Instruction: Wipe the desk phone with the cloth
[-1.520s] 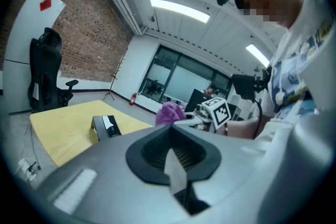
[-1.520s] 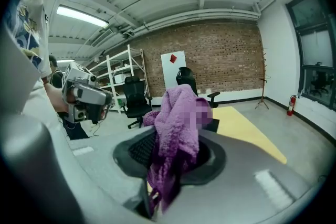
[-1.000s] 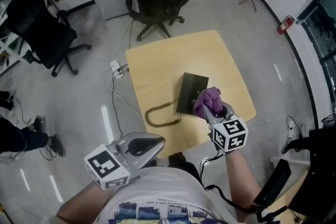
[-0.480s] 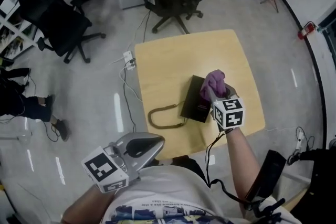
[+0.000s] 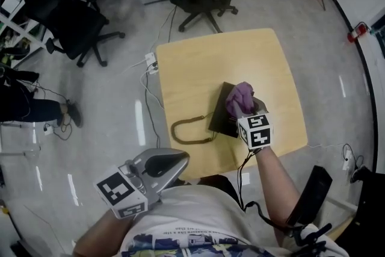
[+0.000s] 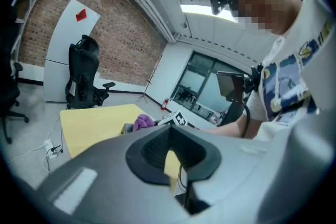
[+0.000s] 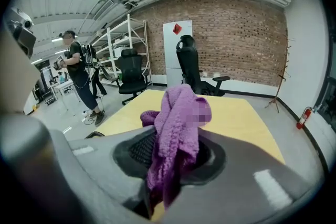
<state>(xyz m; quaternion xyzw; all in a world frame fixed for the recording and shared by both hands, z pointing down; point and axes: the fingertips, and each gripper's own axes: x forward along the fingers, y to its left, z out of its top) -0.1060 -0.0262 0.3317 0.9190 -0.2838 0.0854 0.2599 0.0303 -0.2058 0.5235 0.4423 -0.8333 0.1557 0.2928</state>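
**Cloth poised over desk phone, spare gripper parked out of the way**

Purple fleecy cloth (image 5: 239,95) bunches over the right-hand half of the flat black rectangular desk phone (image 5: 221,110), pinched in the right gripper (image 5: 242,109). The right gripper view shows its jaws closed firmly on the fabric. A thick fold stands up above them and a tail hangs below. Gathering the cloth into a wad like this appears meant to give a padded face for rubbing while keeping the hard jaws off the set.

From the head view the wad overlaps the phone's right edge. Whether it presses on the surface or hangs just above cannot be told from this angle.

The phone lies on the square pale wooden table (image 5: 204,57). Its dark looped cord (image 5: 189,132) trails off its left side, clear of the side the cloth is working.

The left gripper (image 5: 179,161) hangs well apart from the phone, off its near-left corner and close to the person's body. Its jaws are drawn together on nothing, with only a sliver of tabletop showing through them in the left gripper view. Held back like this it leaves the wiping hand free room. It is not steadying the phone, so a hard stroke could slide the set.
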